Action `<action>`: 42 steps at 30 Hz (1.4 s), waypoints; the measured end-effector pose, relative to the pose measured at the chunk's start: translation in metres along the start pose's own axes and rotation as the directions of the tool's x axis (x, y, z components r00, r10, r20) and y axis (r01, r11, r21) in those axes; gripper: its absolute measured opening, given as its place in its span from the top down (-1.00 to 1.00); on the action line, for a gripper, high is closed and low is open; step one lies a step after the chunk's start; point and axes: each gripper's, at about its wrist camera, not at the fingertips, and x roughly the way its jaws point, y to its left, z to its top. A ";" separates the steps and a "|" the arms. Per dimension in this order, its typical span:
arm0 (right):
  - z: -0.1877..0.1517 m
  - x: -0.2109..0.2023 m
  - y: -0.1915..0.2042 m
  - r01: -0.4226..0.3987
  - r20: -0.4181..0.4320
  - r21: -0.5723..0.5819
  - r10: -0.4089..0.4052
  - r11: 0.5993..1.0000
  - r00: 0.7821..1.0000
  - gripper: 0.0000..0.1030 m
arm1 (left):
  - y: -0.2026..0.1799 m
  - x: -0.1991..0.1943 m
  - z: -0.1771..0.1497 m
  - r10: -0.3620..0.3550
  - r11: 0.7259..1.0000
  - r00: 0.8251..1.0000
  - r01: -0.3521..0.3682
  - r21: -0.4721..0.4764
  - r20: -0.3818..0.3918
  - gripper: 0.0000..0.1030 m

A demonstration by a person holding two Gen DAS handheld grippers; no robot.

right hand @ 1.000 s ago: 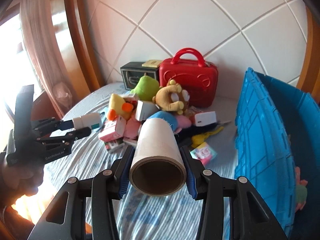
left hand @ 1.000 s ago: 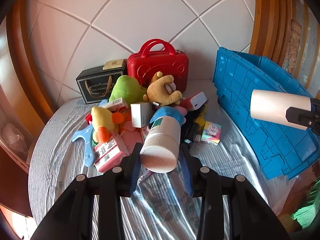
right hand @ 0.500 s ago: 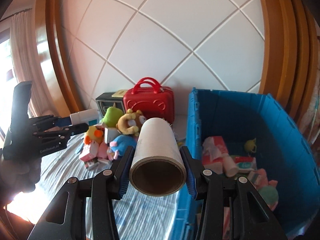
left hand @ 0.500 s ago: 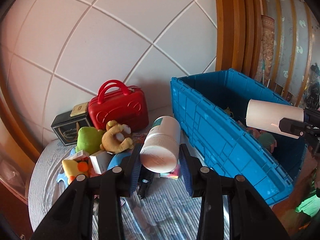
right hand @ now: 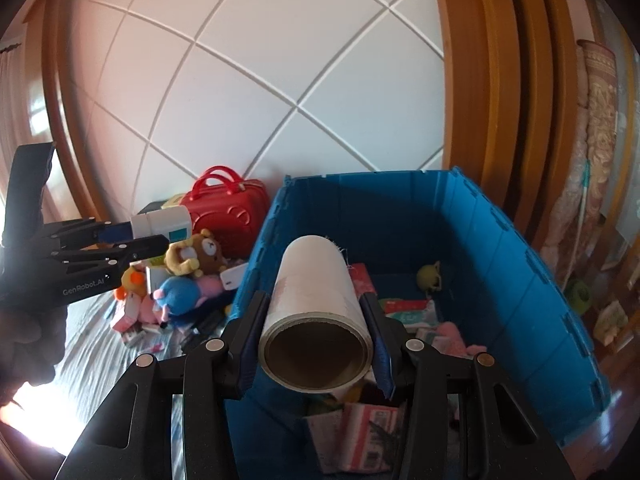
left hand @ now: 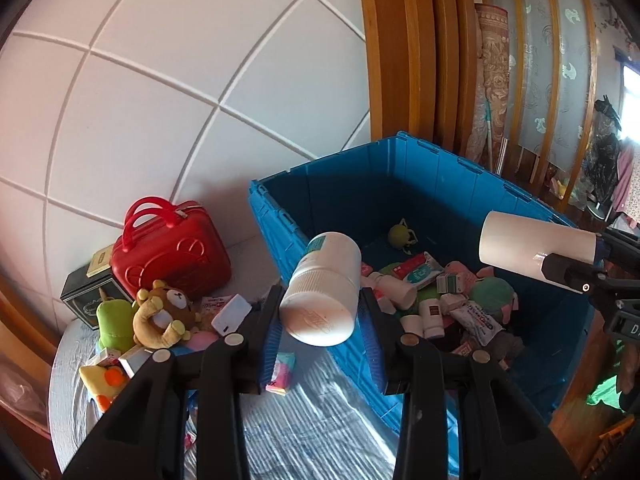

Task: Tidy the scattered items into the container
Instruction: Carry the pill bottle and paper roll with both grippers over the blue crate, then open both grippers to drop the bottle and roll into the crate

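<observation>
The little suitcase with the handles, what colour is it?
The suitcase is bright red all over, handles too. It shows best in the left wrist view.

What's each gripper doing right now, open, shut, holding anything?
Left gripper: shut on the white bottle, jaws clamped on its sides.
Right gripper: shut on the cardboard tube, over the blue crate.

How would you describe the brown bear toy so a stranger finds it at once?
Look left of the blue bin, at the pile in front of the red case. The bear lies on top beside a green plush; it alone is brown, with a white muzzle.
</observation>
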 end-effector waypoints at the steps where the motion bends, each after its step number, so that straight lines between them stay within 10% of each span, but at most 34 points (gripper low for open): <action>1: 0.000 0.000 -0.008 0.008 0.000 0.007 -0.008 1.000 1.000 0.13 | -0.008 0.004 0.005 0.001 1.000 1.000 -0.001 0.012 -0.003 0.30; 28: -0.005 0.023 -0.116 0.181 -0.051 0.119 -0.177 0.976 0.983 0.11 | -0.099 0.085 0.065 -0.100 0.989 0.993 0.106 0.104 -0.068 0.30; 30: -0.004 0.024 -0.119 0.211 -0.032 0.120 -0.209 0.970 0.977 -0.18 | -0.103 0.084 0.067 -0.117 0.986 0.990 0.124 0.112 -0.073 0.26; 32: -0.003 0.019 -0.119 0.237 0.000 0.126 -0.238 0.963 0.971 -0.97 | -0.108 0.081 0.065 -0.086 0.987 0.994 0.093 0.130 -0.062 -0.14; 34: -0.001 0.018 -0.117 0.232 0.011 0.123 -0.235 0.965 0.972 -0.99 | -0.108 0.075 0.061 -0.072 0.989 0.997 0.077 0.130 -0.041 -0.58; 42: 0.004 0.018 -0.091 0.176 0.011 0.079 -0.177 0.981 0.984 -0.99 | -0.074 0.056 0.029 -0.051 0.996 0.998 0.054 0.070 -0.044 -0.58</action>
